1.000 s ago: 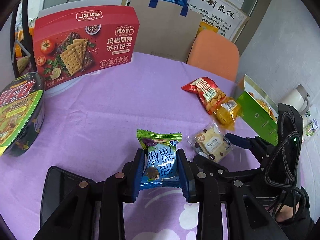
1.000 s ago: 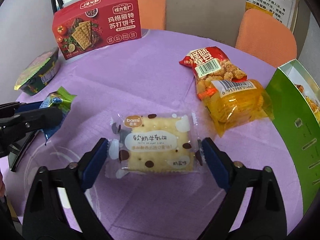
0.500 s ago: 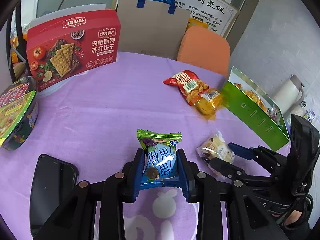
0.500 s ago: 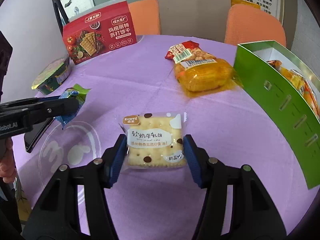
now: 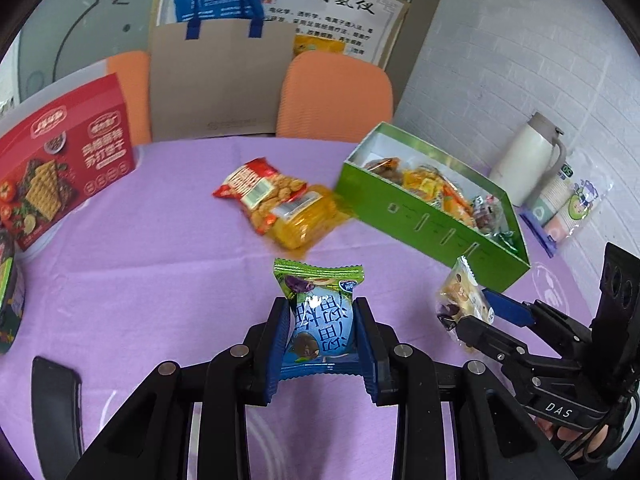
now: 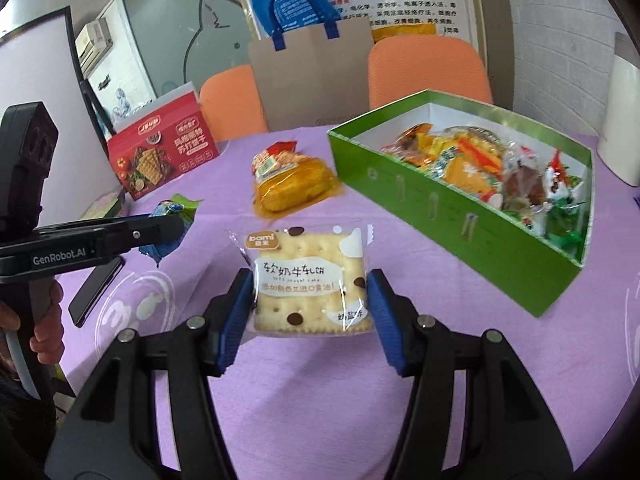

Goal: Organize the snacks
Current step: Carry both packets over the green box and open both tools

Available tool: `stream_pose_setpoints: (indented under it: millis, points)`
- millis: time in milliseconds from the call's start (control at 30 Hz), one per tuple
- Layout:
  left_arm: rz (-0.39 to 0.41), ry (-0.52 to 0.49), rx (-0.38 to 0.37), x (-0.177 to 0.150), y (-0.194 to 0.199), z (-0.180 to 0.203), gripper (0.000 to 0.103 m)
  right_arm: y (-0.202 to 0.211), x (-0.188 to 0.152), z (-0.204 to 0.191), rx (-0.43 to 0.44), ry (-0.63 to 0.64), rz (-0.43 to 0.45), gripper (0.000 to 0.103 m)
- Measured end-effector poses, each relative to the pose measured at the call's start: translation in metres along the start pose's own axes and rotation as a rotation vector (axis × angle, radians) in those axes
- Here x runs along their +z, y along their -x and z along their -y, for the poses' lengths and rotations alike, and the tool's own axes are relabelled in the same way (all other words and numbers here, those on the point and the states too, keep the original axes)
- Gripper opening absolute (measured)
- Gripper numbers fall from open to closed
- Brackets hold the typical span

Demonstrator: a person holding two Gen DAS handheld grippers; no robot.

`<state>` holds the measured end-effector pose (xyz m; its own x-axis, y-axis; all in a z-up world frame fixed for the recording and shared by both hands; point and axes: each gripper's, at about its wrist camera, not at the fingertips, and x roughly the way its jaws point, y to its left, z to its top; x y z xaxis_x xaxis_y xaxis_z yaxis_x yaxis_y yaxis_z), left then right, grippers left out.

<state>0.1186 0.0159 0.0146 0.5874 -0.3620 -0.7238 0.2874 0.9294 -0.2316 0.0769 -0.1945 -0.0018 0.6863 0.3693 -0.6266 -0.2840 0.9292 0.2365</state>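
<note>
- A blue and green snack packet (image 5: 320,320) stands upright between the fingers of the left hand-held gripper (image 5: 321,344).
- A clear cracker packet (image 6: 310,282) with brown dots is held flat in the right hand-held gripper (image 6: 310,304).
- A red bag (image 5: 256,192) and a yellow bag (image 5: 304,222) lie touching on the purple surface (image 5: 160,260), near the open green box (image 6: 460,216), which is full of snacks.

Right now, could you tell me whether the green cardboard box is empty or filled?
Partly filled: the green cardboard box is open-topped, with wrapped snacks piled inside.

The purple-clothed surface (image 6: 360,400) carries a green box (image 6: 452,216), 2 snack bags (image 6: 292,180), a red cracker box (image 6: 160,152) and a phone (image 5: 56,408).
</note>
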Motion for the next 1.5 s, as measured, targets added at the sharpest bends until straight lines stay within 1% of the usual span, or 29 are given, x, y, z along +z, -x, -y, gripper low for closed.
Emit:
stream_pose_setpoints:
  millis: [200,367,467,533,633,767,800,833,867,900,933,1000,1033,1200,1400,1467,1500]
  points:
    - [0.031,-0.095,-0.059,0.050,-0.020,0.055,0.032,0.029,0.025,0.049,-0.096,-0.070,0.097,0.059]
    - [0.043,-0.118,-0.076,0.092,-0.050,0.086,0.032,0.029,0.050,0.089,-0.195,-0.094,0.135,0.060]
    - [0.025,-0.121,-0.069,0.109,-0.076,0.095,0.032,0.020,0.065,0.111,-0.238,-0.110,0.126,0.060]
    - [0.008,-0.123,-0.058,0.117,-0.097,0.098,0.032,0.011,0.074,0.120,-0.251,-0.114,0.125,0.060]
    - [-0.018,-0.124,-0.047,0.126,-0.123,0.100,0.032,-0.001,0.086,0.132,-0.258,-0.113,0.125,0.060]
    - [-0.032,-0.115,-0.030,0.129,-0.145,0.096,0.034,-0.022,0.095,0.138,-0.264,-0.088,0.110,0.061]
    - [-0.026,-0.115,-0.014,0.130,-0.148,0.095,0.038,-0.026,0.095,0.138,-0.263,-0.072,0.108,0.062]
    - [-0.022,-0.114,0.007,0.130,-0.150,0.094,0.061,-0.032,0.096,0.138,-0.263,-0.053,0.092,0.072]
    - [-0.015,-0.108,0.028,0.129,-0.149,0.093,0.089,-0.037,0.095,0.138,-0.271,-0.037,0.068,0.087]
    - [0.008,-0.096,0.044,0.127,-0.147,0.091,0.094,-0.038,0.093,0.139,-0.280,-0.030,0.064,0.090]
    - [0.040,-0.085,0.045,0.125,-0.141,0.088,0.096,-0.036,0.091,0.140,-0.276,-0.029,0.073,0.091]
    - [0.046,-0.070,0.041,0.124,-0.136,0.085,0.097,-0.029,0.086,0.139,-0.274,-0.031,0.093,0.101]
    - [0.049,-0.059,0.043,0.124,-0.133,0.084,0.097,-0.025,0.084,0.139,-0.281,-0.038,0.099,0.102]
    - [0.079,-0.047,0.056,0.117,-0.109,0.082,0.097,-0.005,0.076,0.134,-0.253,-0.063,0.108,0.102]
    - [0.169,-0.058,0.050,0.093,-0.051,0.092,0.098,0.039,0.062,0.109,-0.245,-0.069,0.164,0.102]
    - [0.202,-0.062,0.062,0.080,-0.030,0.096,0.103,0.055,0.056,0.102,-0.251,-0.077,0.178,0.102]
    - [0.218,-0.064,0.069,0.074,-0.020,0.098,0.103,0.062,0.053,0.099,-0.254,-0.082,0.184,0.102]
